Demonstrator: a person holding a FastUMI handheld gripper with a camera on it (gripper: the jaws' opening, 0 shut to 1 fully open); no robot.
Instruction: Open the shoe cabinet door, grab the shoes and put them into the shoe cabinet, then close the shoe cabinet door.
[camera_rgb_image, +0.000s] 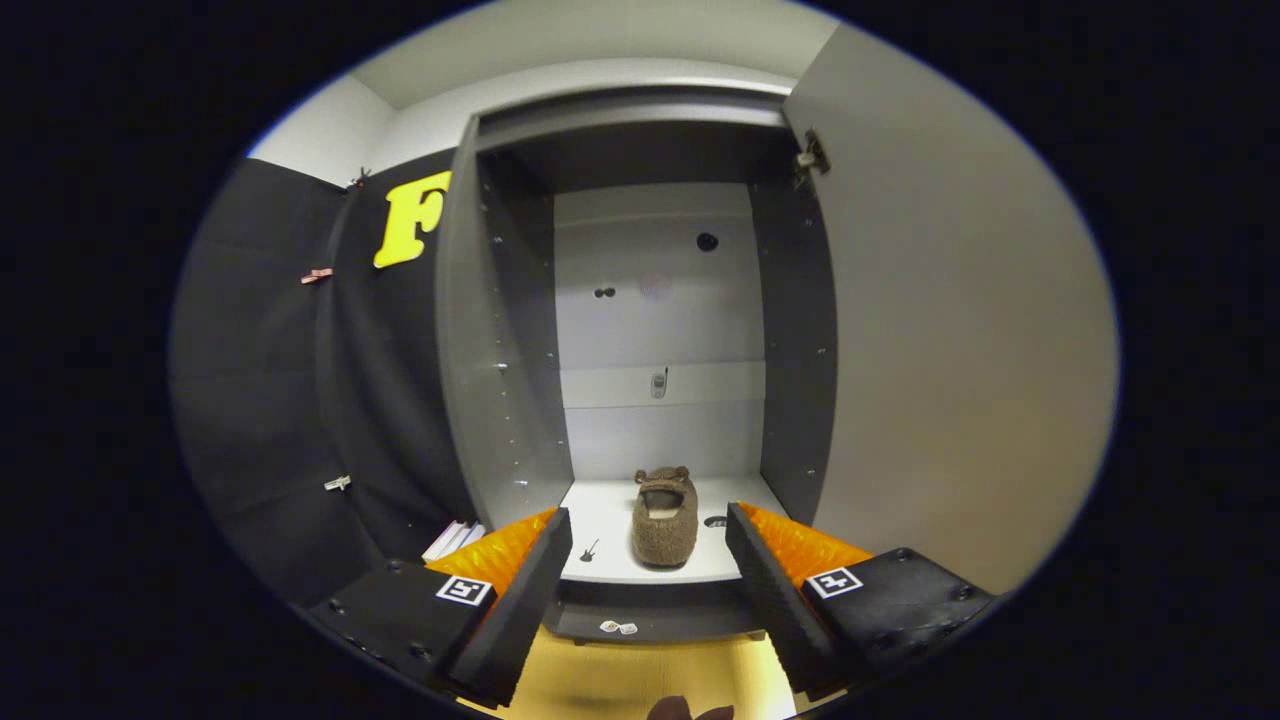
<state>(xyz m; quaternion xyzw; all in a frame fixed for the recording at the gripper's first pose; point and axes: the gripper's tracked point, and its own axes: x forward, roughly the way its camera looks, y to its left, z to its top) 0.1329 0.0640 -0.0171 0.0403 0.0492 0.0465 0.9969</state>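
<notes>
1. My gripper (648, 560) hangs in front of the tall grey shoe cabinet (500, 380), and my fingers stand wide apart with nothing between them.
2. The cabinet's flat grey door (950, 330) is swung fully open beside my right finger, which leaves the whole compartment free to reach.
3. A brown fuzzy slipper (664, 522) lies on the white bottom shelf (610, 515), beyond my fingertips and roughly midway between them in my line of sight. I am not touching it.
4. The slipper rests flat on its sole. Its long axis runs front to back, straight into the cabinet, with one rounded end towards me and the other towards the pale back panel (655, 300).
5. I judge it lies lengthwise because it went in along my reach; that also keeps it inside the shelf edge, so the door can shut.
6. A dark shape just below my fingers, over the yellow floor (650, 670), may be another shoe; I cannot tell.
</notes>
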